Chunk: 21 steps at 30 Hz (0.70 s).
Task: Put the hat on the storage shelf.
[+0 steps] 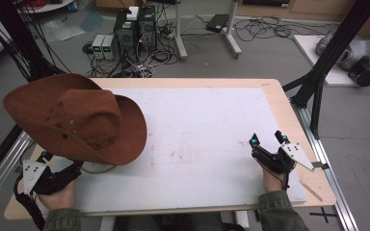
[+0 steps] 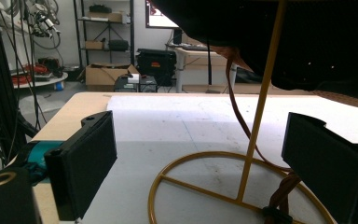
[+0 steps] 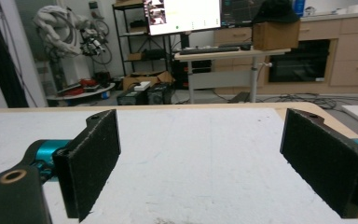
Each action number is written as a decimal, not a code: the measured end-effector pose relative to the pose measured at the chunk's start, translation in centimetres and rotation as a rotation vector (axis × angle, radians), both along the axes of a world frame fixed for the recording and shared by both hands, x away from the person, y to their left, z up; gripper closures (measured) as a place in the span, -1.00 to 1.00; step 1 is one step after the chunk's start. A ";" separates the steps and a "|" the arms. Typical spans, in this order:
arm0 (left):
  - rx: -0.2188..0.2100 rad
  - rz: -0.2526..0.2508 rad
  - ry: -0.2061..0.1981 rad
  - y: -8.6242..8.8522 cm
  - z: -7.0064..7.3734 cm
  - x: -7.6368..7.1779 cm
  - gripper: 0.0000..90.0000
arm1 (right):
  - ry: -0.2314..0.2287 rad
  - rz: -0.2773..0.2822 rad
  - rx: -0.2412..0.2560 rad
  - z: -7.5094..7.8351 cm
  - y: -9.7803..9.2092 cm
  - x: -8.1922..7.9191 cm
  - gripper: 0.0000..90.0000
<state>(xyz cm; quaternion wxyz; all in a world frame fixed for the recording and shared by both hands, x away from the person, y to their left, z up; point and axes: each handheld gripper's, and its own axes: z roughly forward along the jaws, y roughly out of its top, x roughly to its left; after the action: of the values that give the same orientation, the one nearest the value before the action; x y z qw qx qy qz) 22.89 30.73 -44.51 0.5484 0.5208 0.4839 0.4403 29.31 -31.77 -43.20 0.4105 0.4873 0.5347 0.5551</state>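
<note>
Left gripper [image 2: 200, 168] sat with its jaws spread wide either side of the yellow wire stand [image 2: 242, 186], gripping nothing; I judged I was lining up to take its upright rod and next had to close squarely. At three o'clock, my right gripper [image 1: 268, 139] waited open and empty. Overhead, toward nine o'clock, perched the brown suede wide-brimmed hat [image 1: 77, 118], crown dented, brim curled.

Brown cowboy hat [image 1: 79, 120] on gold wire stand [image 2: 242, 186].
Hat sits tilted atop the upright stand, at the worktop's near-left corner.
</note>
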 end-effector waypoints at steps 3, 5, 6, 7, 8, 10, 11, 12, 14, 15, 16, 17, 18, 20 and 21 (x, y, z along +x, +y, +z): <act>0.000 -0.002 0.002 0.0 0.0 0.0 -0.77 | 0.005 -0.018 0.007 0.0 -0.2 0.0 -0.75; 0.002 -0.005 0.003 -0.1 0.0 0.1 -0.77 | 0.003 -0.026 0.030 0.1 -0.4 0.0 -0.75; 0.004 -0.007 0.005 -0.1 0.0 0.1 -0.77 | -0.003 -0.031 0.035 0.2 -0.5 0.0 -0.75; 0.006 -0.009 0.006 -0.1 0.0 0.1 -0.77 | -0.005 -0.033 0.034 0.1 -0.6 0.1 -0.75; 0.005 -0.010 0.007 -0.1 0.0 0.1 -0.77 | -0.005 -0.033 0.034 0.1 -0.6 0.1 -0.75; 0.005 -0.008 0.006 0.0 0.0 0.1 -0.77 | 0.005 -0.033 0.030 0.0 -0.8 0.2 -0.75; 0.005 -0.008 0.006 0.0 0.0 0.1 -0.77 | 0.004 -0.031 0.027 -0.1 -0.8 0.3 -0.75; 0.004 -0.007 0.005 0.0 0.0 0.1 -0.77 | 0.004 -0.031 0.027 -0.1 -0.8 0.3 -0.75; -0.002 -0.005 0.005 0.0 0.0 0.0 -0.77 | 0.011 -0.027 0.015 -0.2 -0.7 0.4 -0.75; -0.004 -0.004 0.005 0.0 0.0 0.0 -0.77 | 0.015 -0.022 0.010 -0.2 -0.7 0.4 -0.75; -0.003 -0.003 0.006 0.0 0.0 0.0 -0.77 | 0.017 -0.017 0.009 -0.2 -0.6 0.4 -0.75; -0.003 -0.003 0.006 0.0 0.0 0.0 -0.77 | 0.013 -0.016 0.004 -0.2 -0.6 0.4 -0.75; -0.004 -0.003 0.005 0.0 0.0 0.0 -0.77 | 0.010 -0.013 0.002 -0.2 -0.6 0.4 -0.75; -0.005 -0.004 0.006 0.0 0.0 0.1 -0.77 | 0.015 -0.007 0.004 -0.2 -0.6 0.3 -0.75; -0.007 -0.005 0.007 0.0 0.0 0.1 -0.77 | 0.013 -0.002 -0.001 -0.2 -0.6 0.4 -0.75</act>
<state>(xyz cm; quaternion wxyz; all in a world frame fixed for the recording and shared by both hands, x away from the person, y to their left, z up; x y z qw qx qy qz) 22.98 30.73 -44.53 0.5498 0.5216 0.4860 0.4354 29.67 -32.38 -43.45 0.4078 0.4912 0.5372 0.5512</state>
